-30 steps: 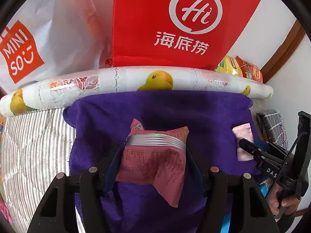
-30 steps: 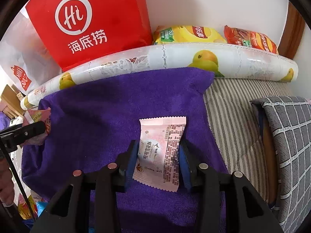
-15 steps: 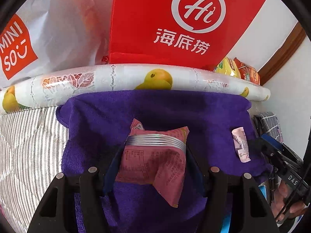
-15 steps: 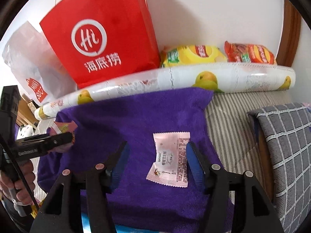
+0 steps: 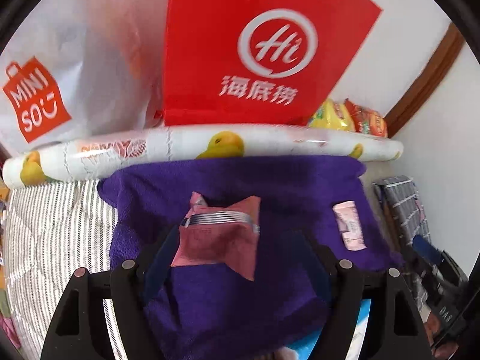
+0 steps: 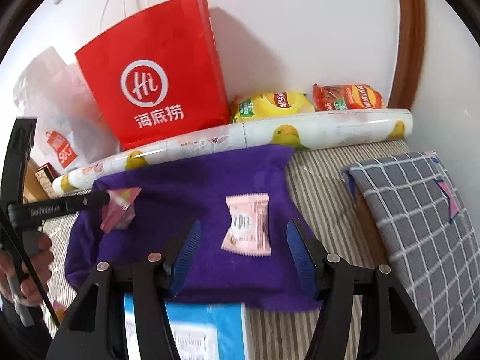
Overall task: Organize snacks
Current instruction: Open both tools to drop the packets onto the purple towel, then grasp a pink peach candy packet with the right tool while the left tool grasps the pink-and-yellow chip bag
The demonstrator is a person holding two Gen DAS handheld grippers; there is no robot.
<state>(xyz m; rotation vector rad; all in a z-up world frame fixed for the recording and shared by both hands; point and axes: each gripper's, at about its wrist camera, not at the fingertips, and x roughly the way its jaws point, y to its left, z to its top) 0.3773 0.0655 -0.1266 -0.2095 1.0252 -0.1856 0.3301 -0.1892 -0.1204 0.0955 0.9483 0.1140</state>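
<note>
A pink-red snack packet with a silver band lies on the purple towel. My left gripper is open around it, with the right finger well clear of the packet. In the right wrist view the packet sits by the left gripper's finger tip. A pale pink snack packet lies flat on the towel; it also shows in the left wrist view. My right gripper is open and empty, drawn back from it.
A red paper bag and a white Miniso bag stand at the back wall behind a rolled fruit-print sheet. Yellow and orange chip bags lie beside them. A grey checked cushion lies right; a blue-white box lies near.
My right gripper let go of the pale pink packet, opened and pulled back and up. My left gripper has opened around the pink-red packet, now resting on the towel.
</note>
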